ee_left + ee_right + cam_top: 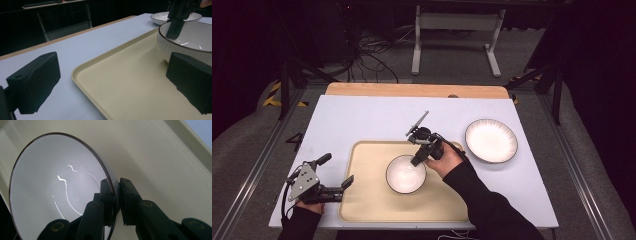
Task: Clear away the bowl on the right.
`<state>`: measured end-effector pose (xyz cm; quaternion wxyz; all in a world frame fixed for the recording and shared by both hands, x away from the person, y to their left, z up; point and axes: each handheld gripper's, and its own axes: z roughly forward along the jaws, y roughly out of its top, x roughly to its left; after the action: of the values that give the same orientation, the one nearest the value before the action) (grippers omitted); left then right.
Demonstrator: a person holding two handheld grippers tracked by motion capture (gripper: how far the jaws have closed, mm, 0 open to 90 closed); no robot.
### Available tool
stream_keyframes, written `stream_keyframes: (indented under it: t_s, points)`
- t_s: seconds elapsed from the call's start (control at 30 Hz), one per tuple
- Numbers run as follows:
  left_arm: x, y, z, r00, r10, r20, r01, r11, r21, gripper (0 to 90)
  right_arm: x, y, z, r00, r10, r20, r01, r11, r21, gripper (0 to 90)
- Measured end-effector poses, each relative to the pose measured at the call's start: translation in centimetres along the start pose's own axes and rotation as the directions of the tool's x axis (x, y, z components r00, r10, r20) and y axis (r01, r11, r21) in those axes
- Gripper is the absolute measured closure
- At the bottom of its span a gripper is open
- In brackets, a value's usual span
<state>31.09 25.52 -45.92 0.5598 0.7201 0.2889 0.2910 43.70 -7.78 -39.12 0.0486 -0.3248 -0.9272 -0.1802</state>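
While the right hand-held gripper [418, 159] pinches the rim of the white bowl [405, 174] sitting on the beige tray [367, 200], the left hand-held gripper [337, 172] rests spread wide at the tray's left edge on the worktop [352, 120]; a white plate [491, 140] lies beside the tray.

One bowl [406, 174], one plate [491, 140], one tray [362, 200] — and two claws — left [336, 173], right [418, 160]

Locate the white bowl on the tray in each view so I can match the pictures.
High view: the white bowl sits centre on the beige tray.
Left gripper view: upper right, on the tray.
Right gripper view: fills the left half, rim pinched by the right hand-held gripper.
Shared landmark: the tray under the bowl.
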Motion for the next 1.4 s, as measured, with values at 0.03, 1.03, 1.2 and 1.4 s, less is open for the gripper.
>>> stream_keyframes:
  t_s: [0.03, 1.03, 1.2, 1.4]
  points:
    - [0.0, 0.0, 0.0, 1.0000, 0.001, 0.000, -0.001, 1.0000, 0.001, 0.2, -0.1, 0.0, 0.1, 1.0000, 0.002, 0.002, -0.002, 1.000, 0.005, 81.7]
    - [0.0, 0.0, 0.0, 1.0000, 0.005, -0.002, -0.005, 1.0000, 0.006, 0.2, -1.0, -0.6, 0.7, 0.9997, 0.023, 0.013, -0.022, 0.997, -0.074, 46.0]
    - [0.0, 0.0, 0.1, 1.0000, 0.003, -0.003, -0.003, 1.0000, 0.005, 0.2, -0.5, -0.9, 0.1, 0.9941, 0.023, 0.106, -0.010, 0.992, -0.125, 18.9]
    - [0.0, 0.0, 0.1, 1.0000, 0.003, 0.002, -0.003, 1.0000, 0.008, 0.2, 0.3, -1.3, -1.1, 0.9866, 0.010, 0.163, 0.021, 0.982, -0.187, 7.2]
